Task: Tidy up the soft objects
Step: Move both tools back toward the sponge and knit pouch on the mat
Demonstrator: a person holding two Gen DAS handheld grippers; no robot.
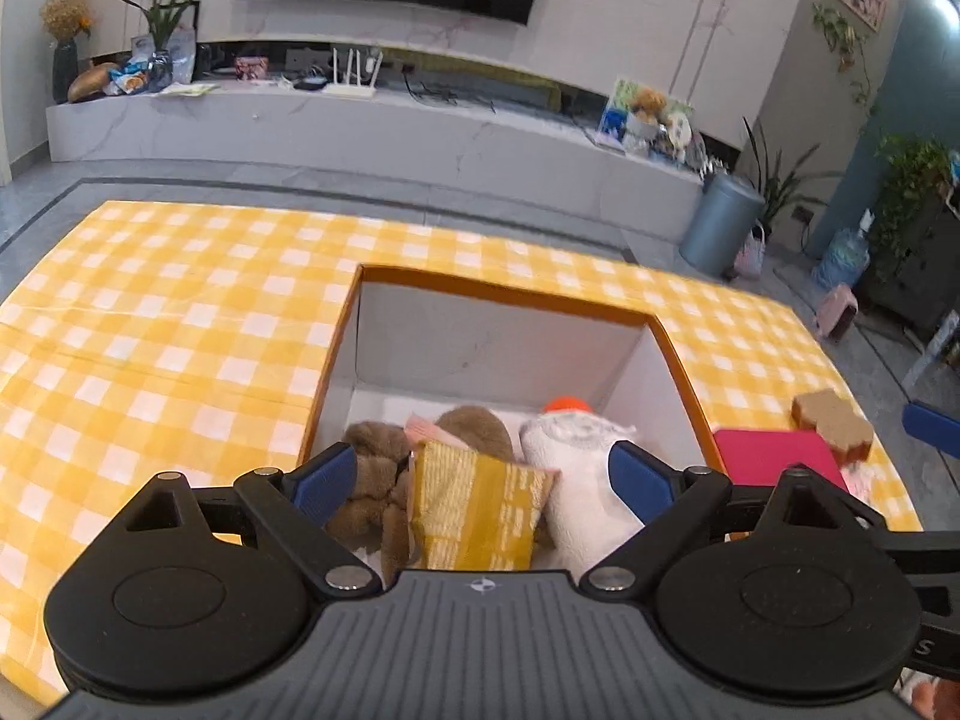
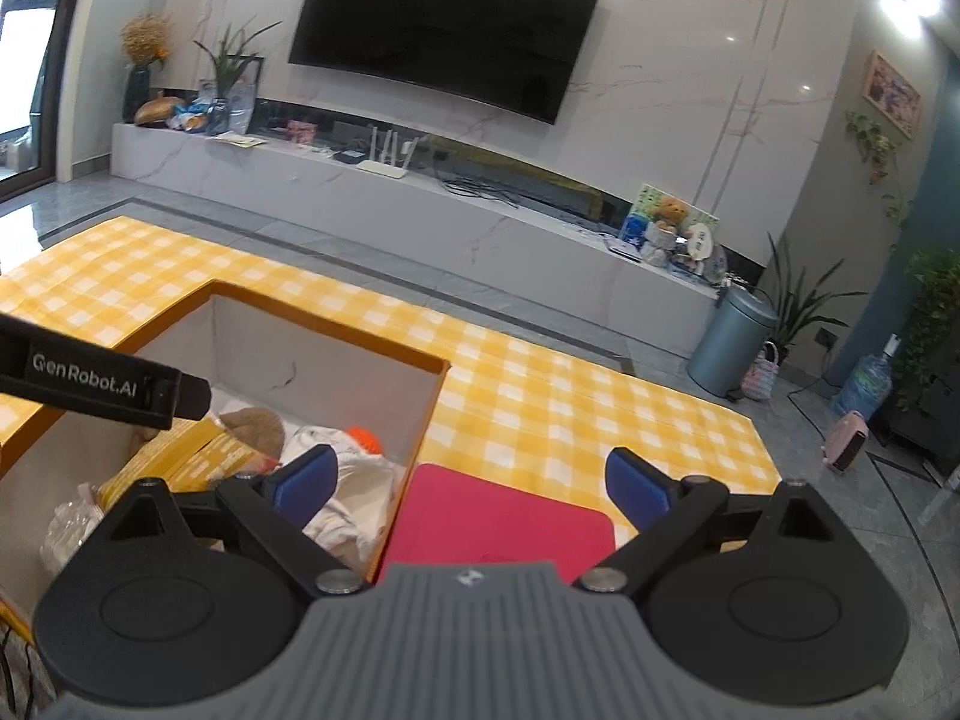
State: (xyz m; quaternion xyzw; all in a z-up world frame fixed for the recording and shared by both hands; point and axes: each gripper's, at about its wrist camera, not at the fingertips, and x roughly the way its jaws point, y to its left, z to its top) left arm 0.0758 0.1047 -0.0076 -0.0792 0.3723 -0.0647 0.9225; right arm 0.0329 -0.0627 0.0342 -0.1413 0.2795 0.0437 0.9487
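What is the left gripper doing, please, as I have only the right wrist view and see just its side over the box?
Observer: The left gripper is open with nothing between its fingers, above the box.
Operator: Thank you. Is anything outside the box besides the pink pad?
Observer: Yes, a blurred brown piece sits by the far right corner of the pink pad.
Operator: And what lies left of the yellow pouch?
Observer: A brown plush toy lies against the yellow pouch, in the near left part of the box.
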